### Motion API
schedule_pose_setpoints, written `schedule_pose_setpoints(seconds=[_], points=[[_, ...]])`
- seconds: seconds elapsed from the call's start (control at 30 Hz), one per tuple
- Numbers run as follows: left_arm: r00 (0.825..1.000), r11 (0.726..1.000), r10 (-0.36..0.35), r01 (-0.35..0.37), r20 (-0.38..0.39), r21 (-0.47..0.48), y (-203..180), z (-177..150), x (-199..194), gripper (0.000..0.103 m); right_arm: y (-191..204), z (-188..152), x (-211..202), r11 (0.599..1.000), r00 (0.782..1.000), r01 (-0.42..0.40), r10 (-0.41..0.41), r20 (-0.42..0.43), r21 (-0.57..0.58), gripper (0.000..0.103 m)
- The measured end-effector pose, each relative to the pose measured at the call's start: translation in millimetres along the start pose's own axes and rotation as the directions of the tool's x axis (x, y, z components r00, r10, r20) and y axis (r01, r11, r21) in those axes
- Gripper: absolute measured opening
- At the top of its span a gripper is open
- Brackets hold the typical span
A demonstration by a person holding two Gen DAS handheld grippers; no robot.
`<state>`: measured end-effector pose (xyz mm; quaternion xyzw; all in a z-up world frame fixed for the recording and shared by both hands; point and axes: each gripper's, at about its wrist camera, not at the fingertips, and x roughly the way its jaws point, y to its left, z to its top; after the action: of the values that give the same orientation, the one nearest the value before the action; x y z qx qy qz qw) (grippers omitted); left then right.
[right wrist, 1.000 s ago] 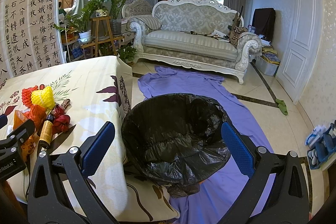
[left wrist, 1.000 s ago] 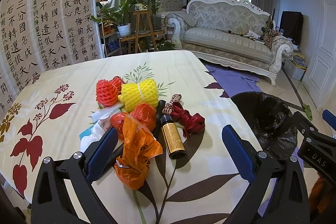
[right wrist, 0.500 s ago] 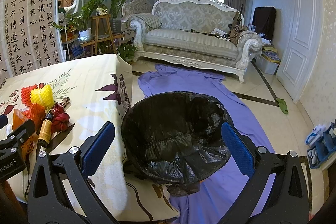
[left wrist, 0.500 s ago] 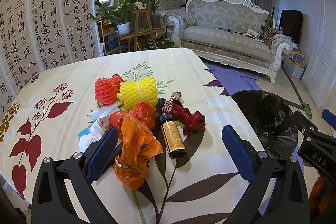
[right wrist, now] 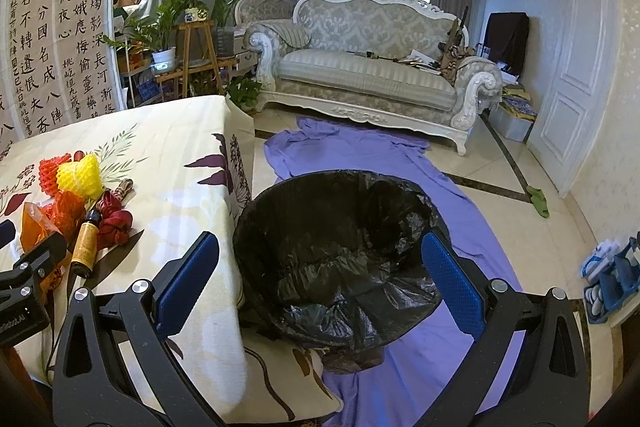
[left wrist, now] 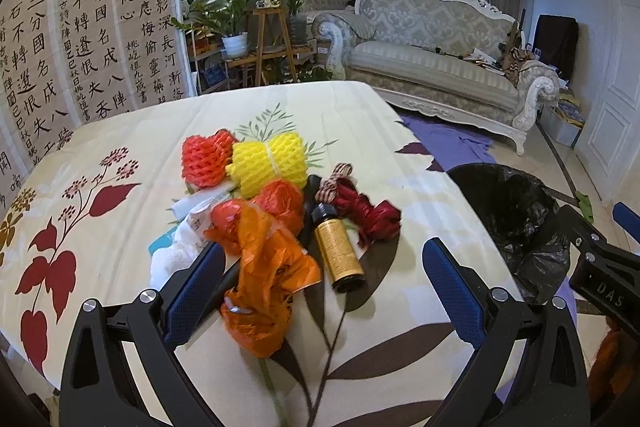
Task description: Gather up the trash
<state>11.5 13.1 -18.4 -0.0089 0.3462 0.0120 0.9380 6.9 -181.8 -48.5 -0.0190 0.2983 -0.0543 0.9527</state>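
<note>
A heap of trash lies on the floral tablecloth [left wrist: 120,227]: an orange plastic bag [left wrist: 268,279], a brown bottle [left wrist: 338,251], a crumpled red ribbon [left wrist: 368,213], yellow foam netting [left wrist: 272,163], red foam netting [left wrist: 204,159] and white paper [left wrist: 180,247]. My left gripper [left wrist: 324,283] hovers open just in front of the heap, its left finger beside the orange bag. My right gripper [right wrist: 320,275] is open above the black-lined trash bin [right wrist: 340,247], which stands on the floor by the table's right edge. The bottle [right wrist: 84,243] shows at the far left of the right wrist view.
A purple cloth [right wrist: 360,155] is spread on the floor under and behind the bin. A white ornate sofa [right wrist: 368,67] stands at the back, plants on wooden stands [right wrist: 192,39] at the back left, and a calligraphy screen [left wrist: 80,27] behind the table. A white door [right wrist: 580,79] is on the right.
Both grippers have crept slightly forward; the heap and the bin sit a little nearer and lower in view. Both stay open and nothing has been picked up.
</note>
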Motion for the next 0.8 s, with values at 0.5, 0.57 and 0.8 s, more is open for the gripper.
schedule_pose_setpoints(seconds=[0.5,0.57,0.8], points=[[0.993,0.991,0.102,-0.106,-0.053,-0.077,70.6,-25.1,-18.7,0.071,42.0,7.8,-1.8,0.988,0.988,-0.140,0.135,-0.075,-0.062,0.081],[0.991,0.987,0.122,-0.127,-0.061,-0.094,80.8,-27.5,-19.1,0.071,48.7,10.0,-2.4,0.985,0.986,-0.152,0.146,-0.077,-0.077,0.078],[0.986,0.979,0.142,-0.152,-0.085,-0.133,106.4,-25.3,-7.5,0.070,65.0,14.9,-2.4,0.980,0.983,-0.173,0.166,-0.074,-0.101,0.077]])
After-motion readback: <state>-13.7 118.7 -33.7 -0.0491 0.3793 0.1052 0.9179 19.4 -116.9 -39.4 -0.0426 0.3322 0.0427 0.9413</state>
